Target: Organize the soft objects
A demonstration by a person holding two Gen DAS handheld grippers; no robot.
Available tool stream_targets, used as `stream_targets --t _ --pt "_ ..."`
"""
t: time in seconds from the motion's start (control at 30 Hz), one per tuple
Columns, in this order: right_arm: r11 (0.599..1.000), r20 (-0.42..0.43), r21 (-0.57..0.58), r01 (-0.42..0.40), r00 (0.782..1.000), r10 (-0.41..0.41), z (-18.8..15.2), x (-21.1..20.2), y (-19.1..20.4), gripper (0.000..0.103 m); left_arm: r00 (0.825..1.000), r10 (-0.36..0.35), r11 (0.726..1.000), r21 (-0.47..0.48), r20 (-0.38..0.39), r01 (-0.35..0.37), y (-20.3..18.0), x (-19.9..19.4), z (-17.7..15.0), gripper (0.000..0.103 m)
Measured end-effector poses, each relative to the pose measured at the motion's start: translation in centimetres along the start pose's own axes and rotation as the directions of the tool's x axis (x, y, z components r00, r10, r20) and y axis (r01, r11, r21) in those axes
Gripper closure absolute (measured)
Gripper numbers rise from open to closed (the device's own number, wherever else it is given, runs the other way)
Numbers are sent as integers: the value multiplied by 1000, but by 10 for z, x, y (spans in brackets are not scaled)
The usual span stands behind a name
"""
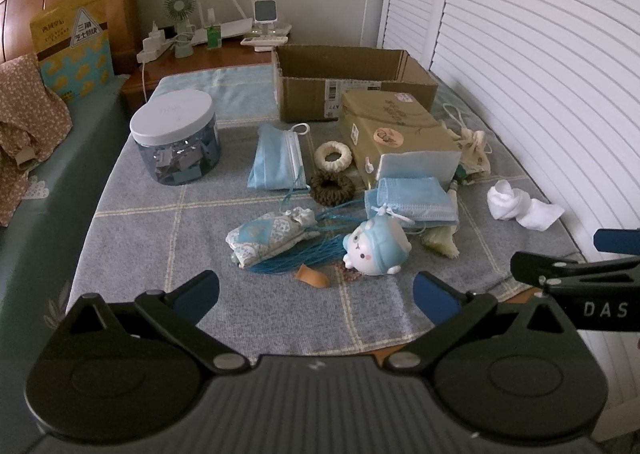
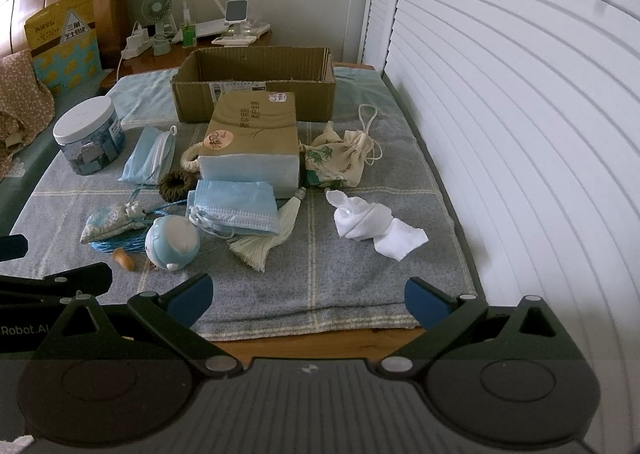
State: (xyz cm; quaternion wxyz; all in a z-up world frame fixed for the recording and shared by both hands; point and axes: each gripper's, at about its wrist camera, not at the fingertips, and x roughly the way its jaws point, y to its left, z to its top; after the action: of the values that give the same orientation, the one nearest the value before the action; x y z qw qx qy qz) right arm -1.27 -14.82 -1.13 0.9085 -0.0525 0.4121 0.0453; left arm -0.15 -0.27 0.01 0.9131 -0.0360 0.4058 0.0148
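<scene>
Worktop (image 2: 360,278) carries a grey checked cloth. Cardboard box (image 2: 256,94) stands open at 12 o'clock. Tissue pack (image 2: 252,138) lies just before it, touching folded face masks (image 2: 236,206). White cloth (image 2: 372,226) sits at 2 o'clock, apart. Round toy (image 1: 378,250) lies at centre beside patterned pouch (image 1: 268,234). Left tool (image 1: 316,290) and right tool (image 2: 308,294) both hover spread wide, holding nothing.
</scene>
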Motion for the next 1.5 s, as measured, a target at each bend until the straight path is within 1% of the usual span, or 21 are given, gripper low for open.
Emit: stream_targets --t 0.87,1.1,1.33,1.5 --pt "1000 7 -5 2 1000 -2 1 -2 -1 0 1000 1 1000 0 0 -1 -1 0 1 1" --pt "1000 10 -6 -1 1000 1 3 -2 -2 0 1000 -5 1000 11 8 5 -1 -1 6 1" --pt "1000 14 -11 -5 1000 5 3 -1 -2 0 1000 -16 999 42 12 16 -2 3 5 1" --pt "1000 23 -25 -11 1000 12 3 2 -1 0 999 -48 995 84 24 46 -1 8 4 1"
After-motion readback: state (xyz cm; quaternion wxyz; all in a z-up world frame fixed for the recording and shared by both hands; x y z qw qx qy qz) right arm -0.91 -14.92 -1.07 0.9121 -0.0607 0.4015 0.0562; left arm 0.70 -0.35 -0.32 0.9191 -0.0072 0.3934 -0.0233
